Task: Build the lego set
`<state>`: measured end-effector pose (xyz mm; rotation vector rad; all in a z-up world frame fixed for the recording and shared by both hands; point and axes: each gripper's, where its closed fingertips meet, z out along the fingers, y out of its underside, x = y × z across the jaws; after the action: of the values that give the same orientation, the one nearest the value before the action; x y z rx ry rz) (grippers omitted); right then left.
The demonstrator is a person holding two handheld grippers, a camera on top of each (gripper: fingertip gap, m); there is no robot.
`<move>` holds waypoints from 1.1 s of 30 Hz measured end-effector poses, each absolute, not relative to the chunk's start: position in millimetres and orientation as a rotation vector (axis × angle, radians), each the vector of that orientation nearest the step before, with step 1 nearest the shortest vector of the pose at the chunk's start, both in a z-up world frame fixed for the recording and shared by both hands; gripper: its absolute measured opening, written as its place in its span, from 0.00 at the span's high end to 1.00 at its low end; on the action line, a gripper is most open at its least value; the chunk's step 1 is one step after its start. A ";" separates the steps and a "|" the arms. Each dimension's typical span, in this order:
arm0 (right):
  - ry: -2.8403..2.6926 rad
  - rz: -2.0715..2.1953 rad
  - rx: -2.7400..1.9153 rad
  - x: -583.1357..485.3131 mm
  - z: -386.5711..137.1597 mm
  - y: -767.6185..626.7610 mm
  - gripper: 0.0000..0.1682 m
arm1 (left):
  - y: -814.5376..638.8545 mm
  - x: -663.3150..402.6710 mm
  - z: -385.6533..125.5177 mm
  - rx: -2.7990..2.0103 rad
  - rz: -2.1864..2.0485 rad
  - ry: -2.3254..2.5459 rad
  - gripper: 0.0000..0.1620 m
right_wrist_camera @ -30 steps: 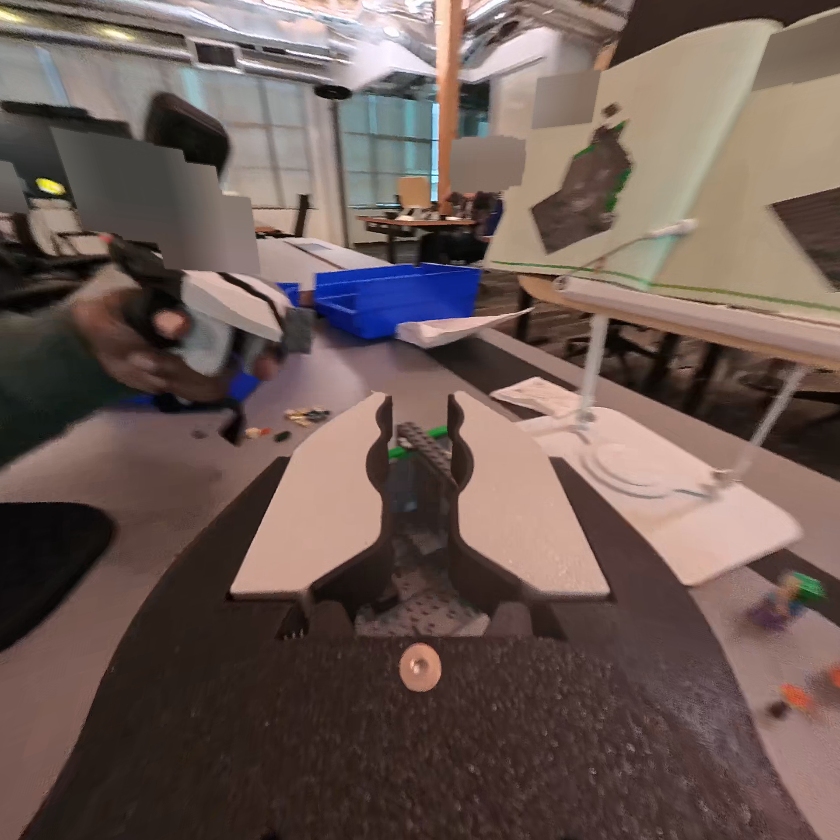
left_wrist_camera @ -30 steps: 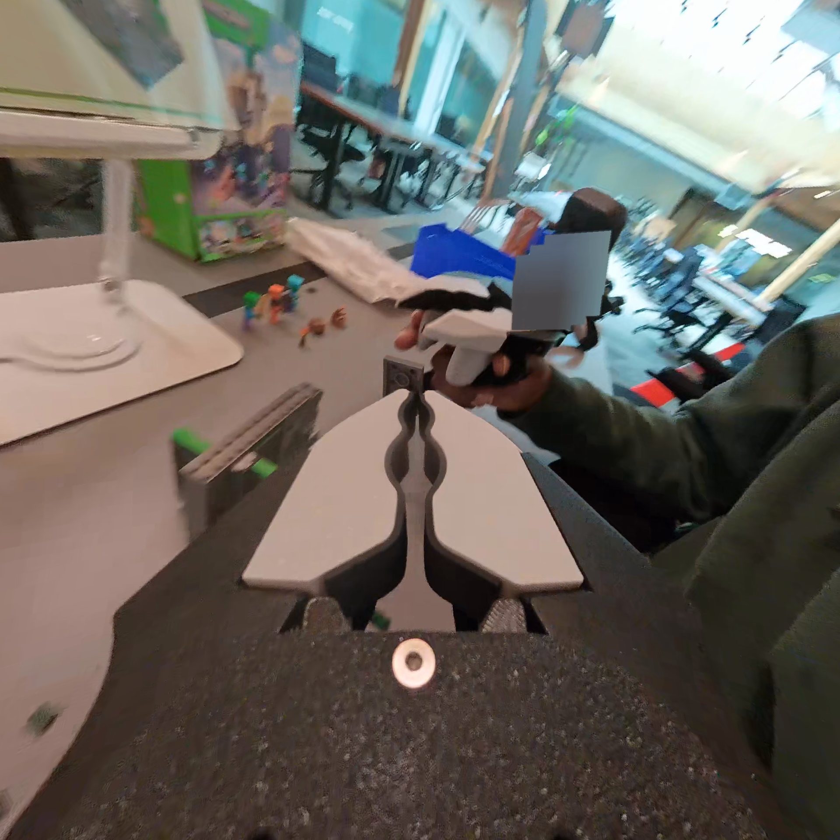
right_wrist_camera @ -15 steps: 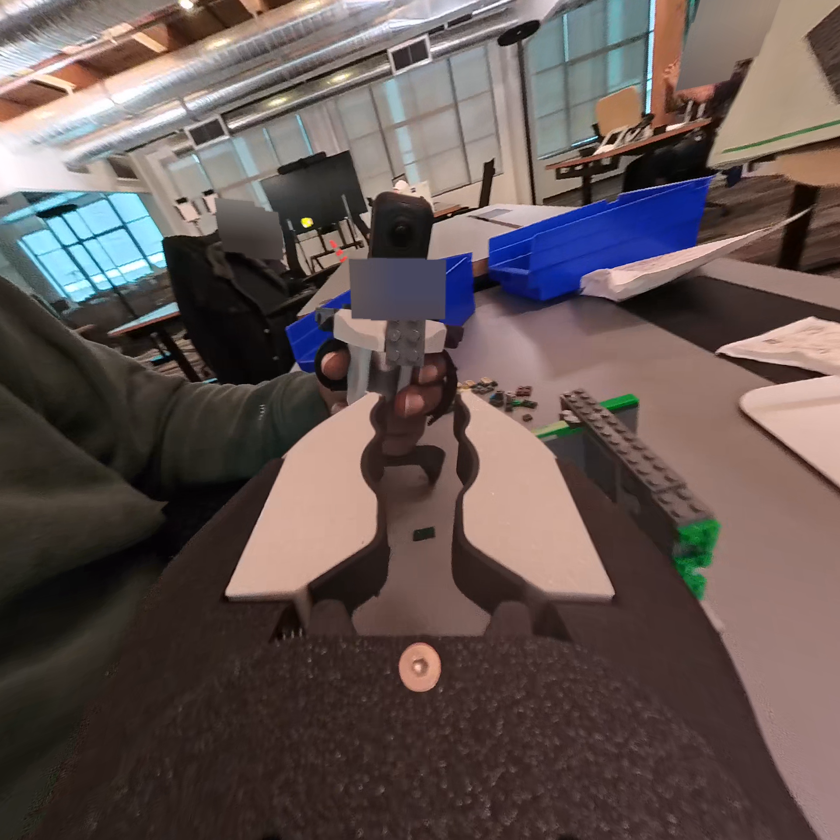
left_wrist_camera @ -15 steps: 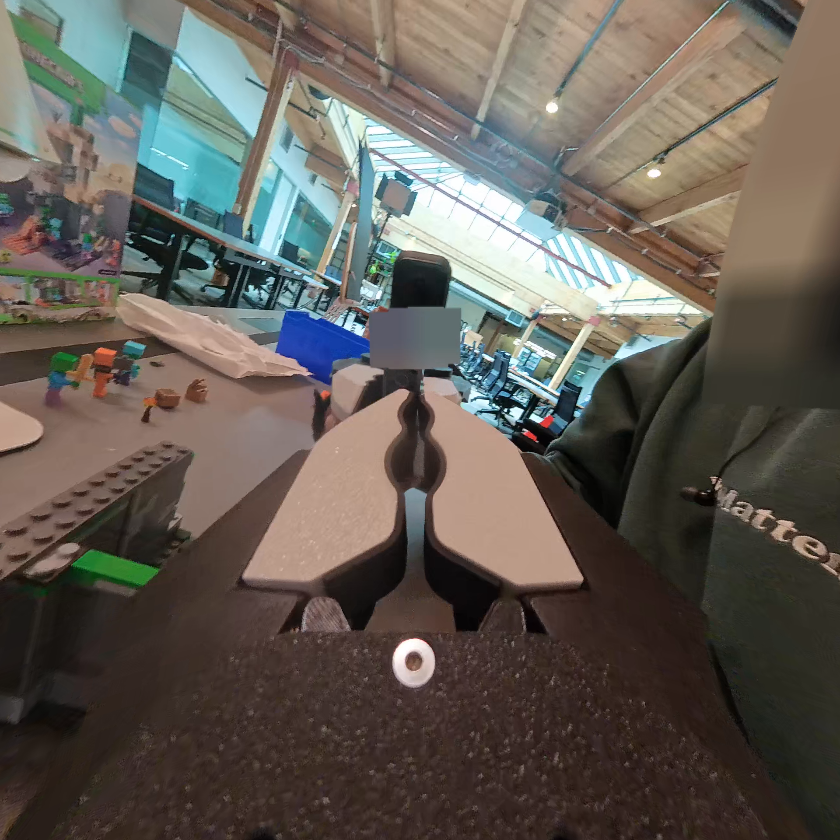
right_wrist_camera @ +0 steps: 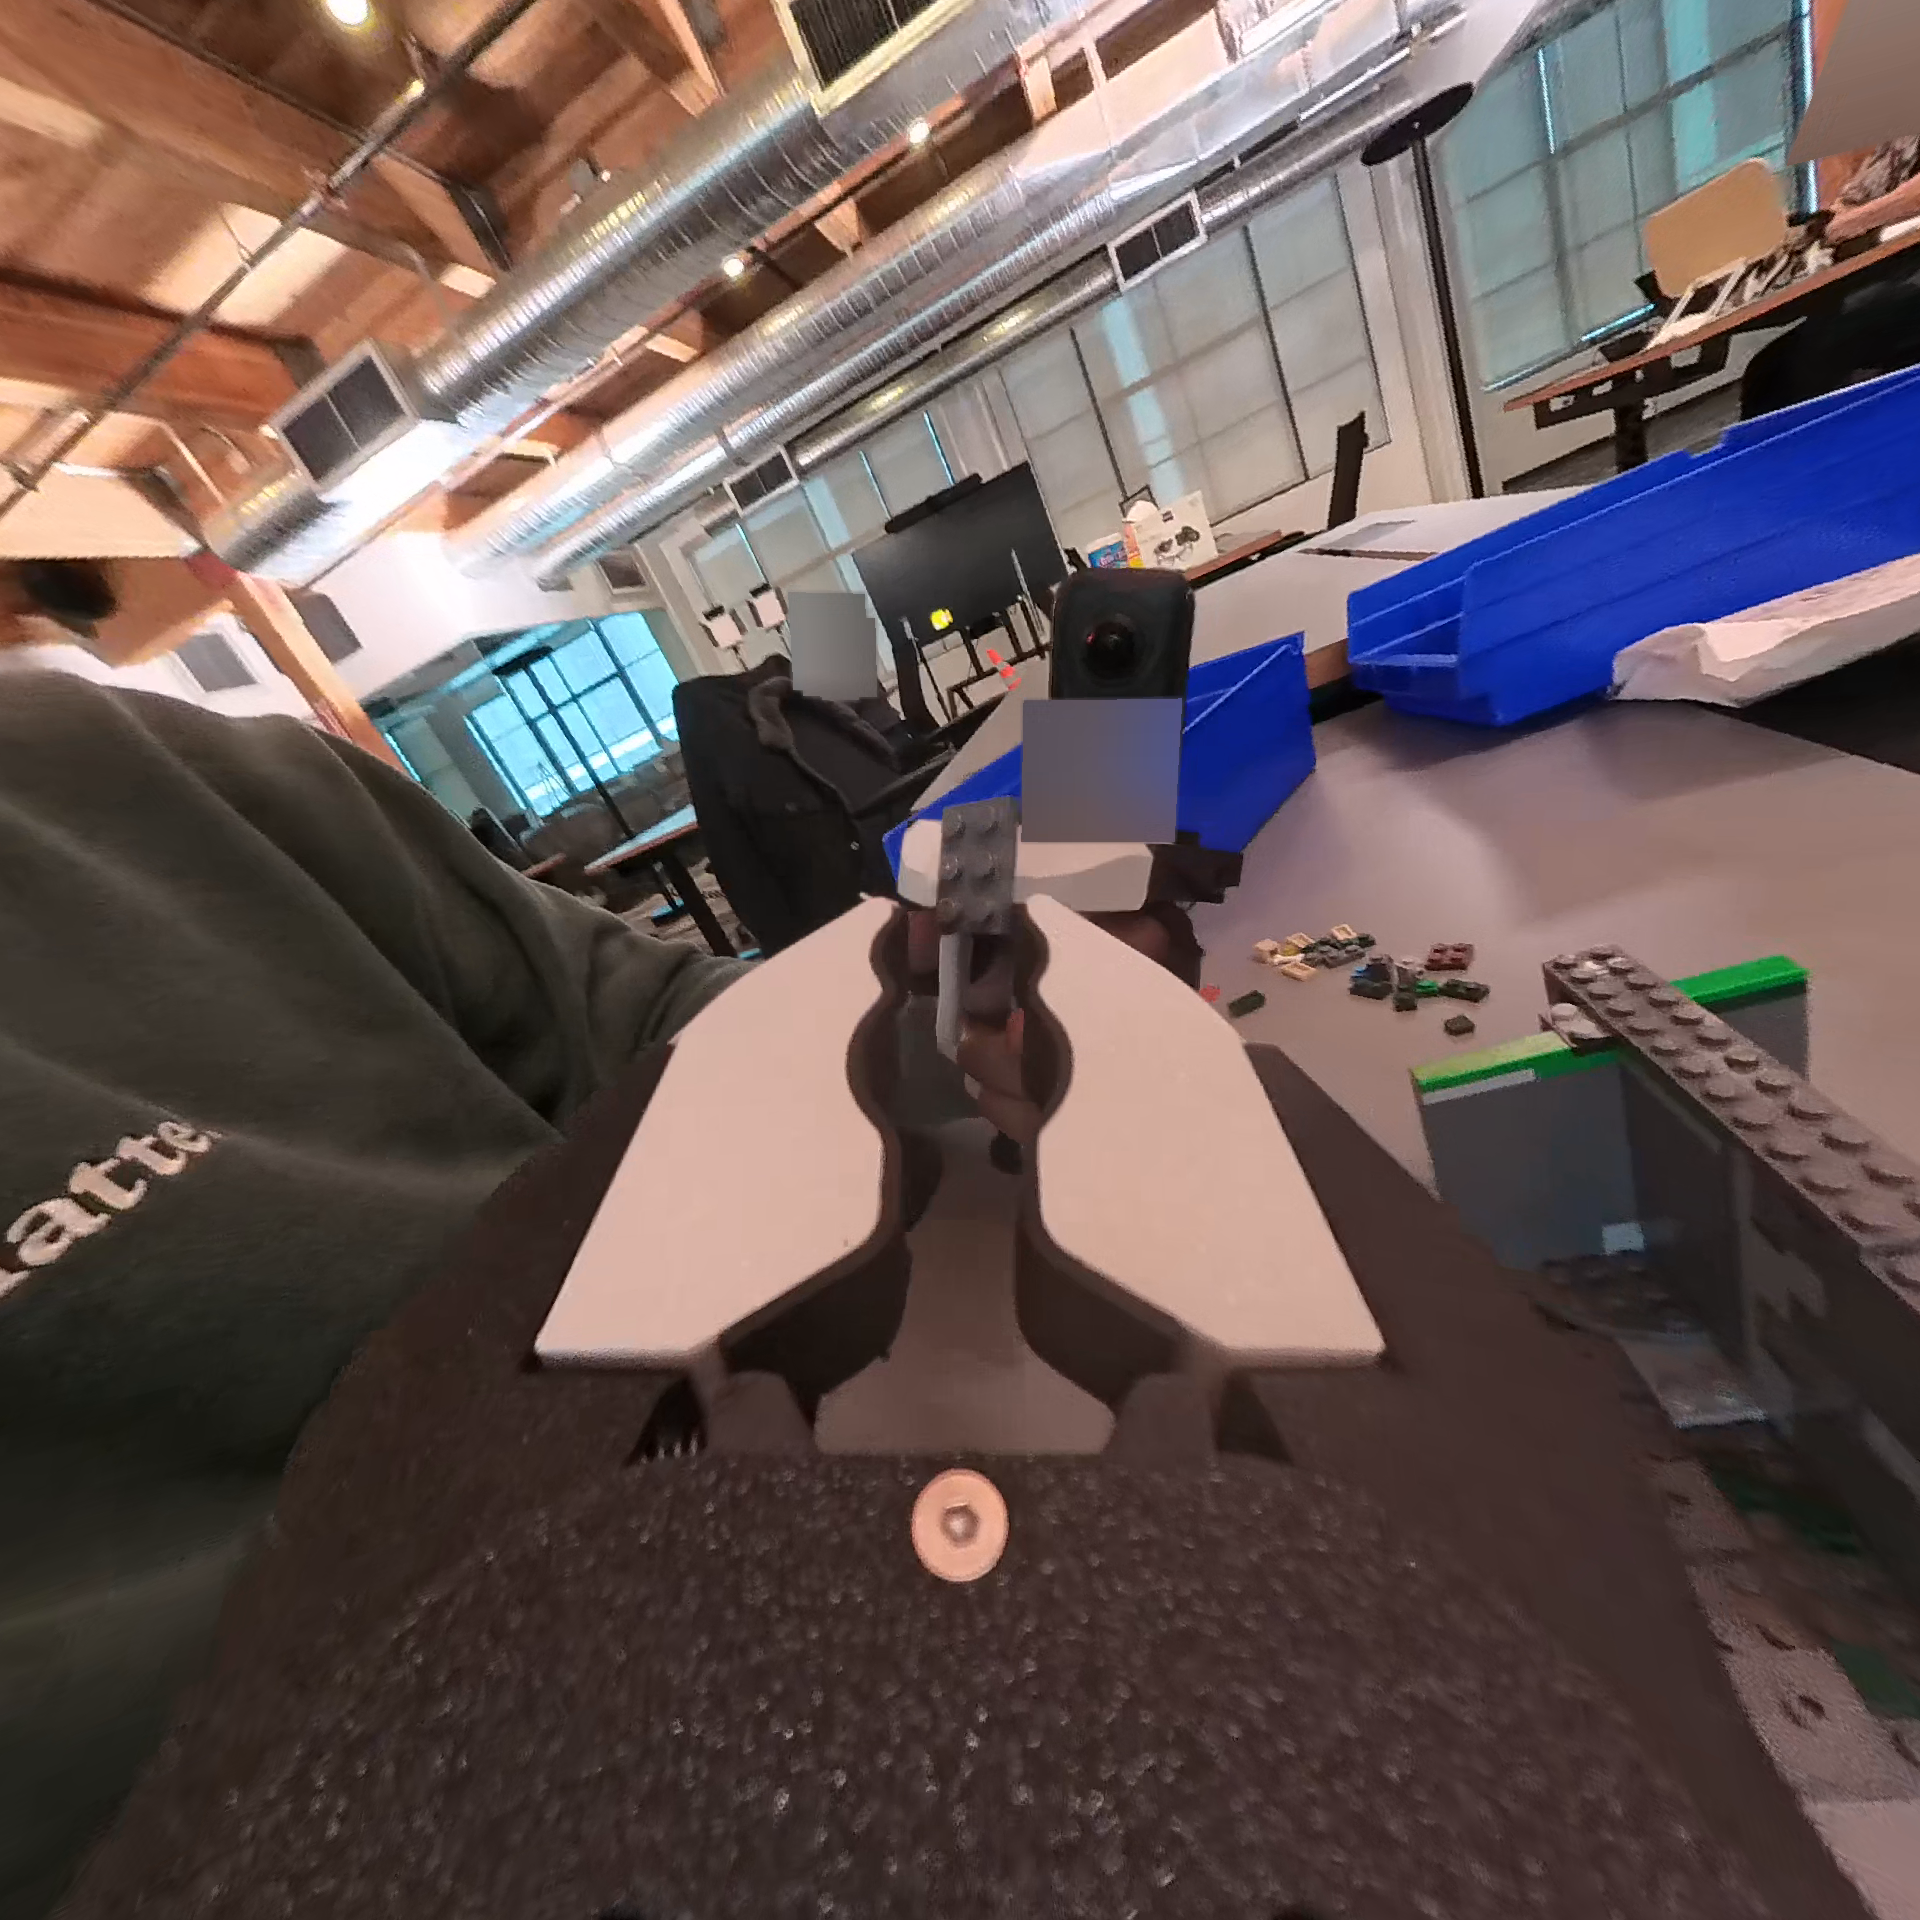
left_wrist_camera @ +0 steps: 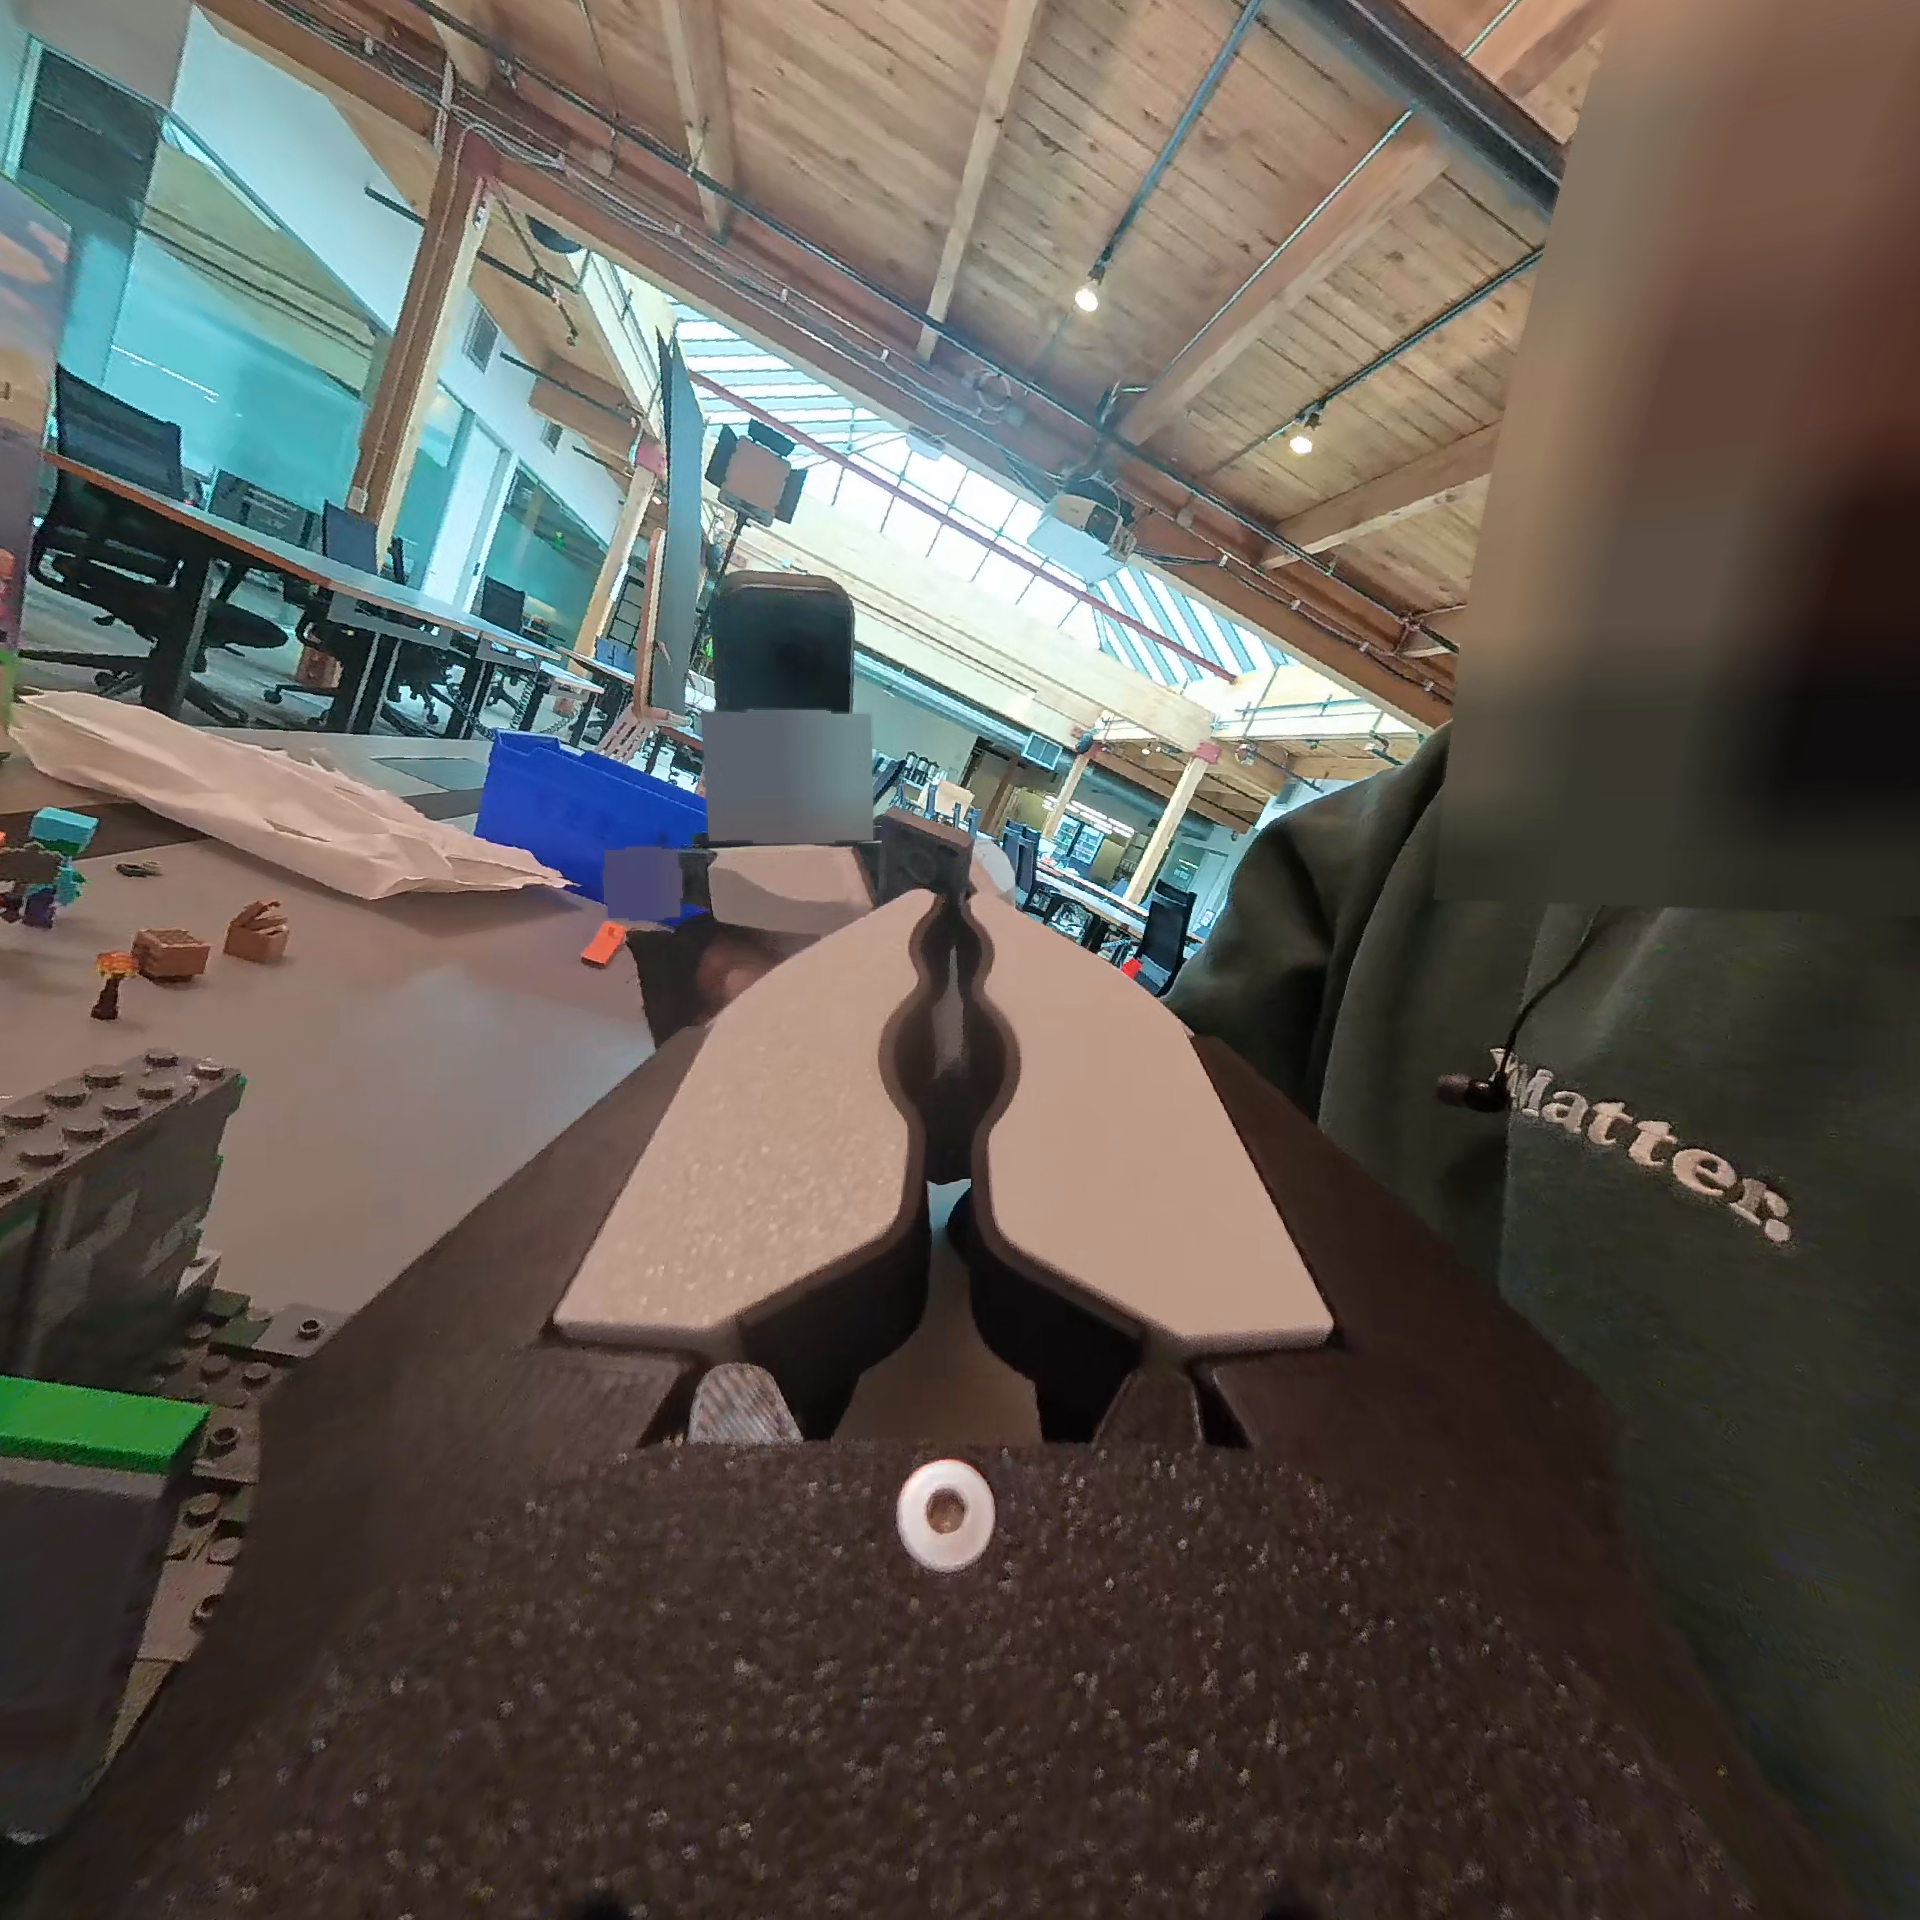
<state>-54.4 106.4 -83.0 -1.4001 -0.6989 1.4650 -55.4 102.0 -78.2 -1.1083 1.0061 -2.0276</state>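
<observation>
A small dark grey studded Lego plate [left_wrist_camera: 923,854] is pinched at the tips of the left claw [left_wrist_camera: 954,906], whose jaws are closed on it; in the right wrist view the same plate [right_wrist_camera: 977,868] is seen standing upright, studs facing the camera. The right claw [right_wrist_camera: 961,914] is held just before the plate, its jaws slightly parted and nothing gripped. The partly built grey and green Lego structure [right_wrist_camera: 1704,1101] rests on the grey bench [right_wrist_camera: 1507,831], cut off at the frame edge. Loose small Lego pieces [right_wrist_camera: 1371,971] lie beyond it, too small to be made out.
</observation>
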 end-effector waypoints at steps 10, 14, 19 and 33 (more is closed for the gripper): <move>-0.674 1.541 -1.419 -50.4 -81.7 106.8 0.97 | 104.6 -52.7 -88.4 -1.145 -1.929 1.048 1.00; -0.696 1.530 -1.435 -50.2 -83.6 105.9 0.97 | 103.9 -52.4 -89.4 -1.147 -1.871 1.075 1.00; -0.688 1.506 -1.485 -41.1 -89.1 110.7 0.97 | 109.7 -51.9 -96.9 -1.187 -1.638 1.151 0.94; -0.765 1.612 -1.832 -41.0 -140.9 100.5 0.97 | 104.2 -46.4 -130.1 -1.142 -1.002 1.515 0.84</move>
<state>-41.0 100.5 -140.9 -1.8322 -0.7648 1.6117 -46.4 104.2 -130.1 -1.1419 1.5147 -1.0020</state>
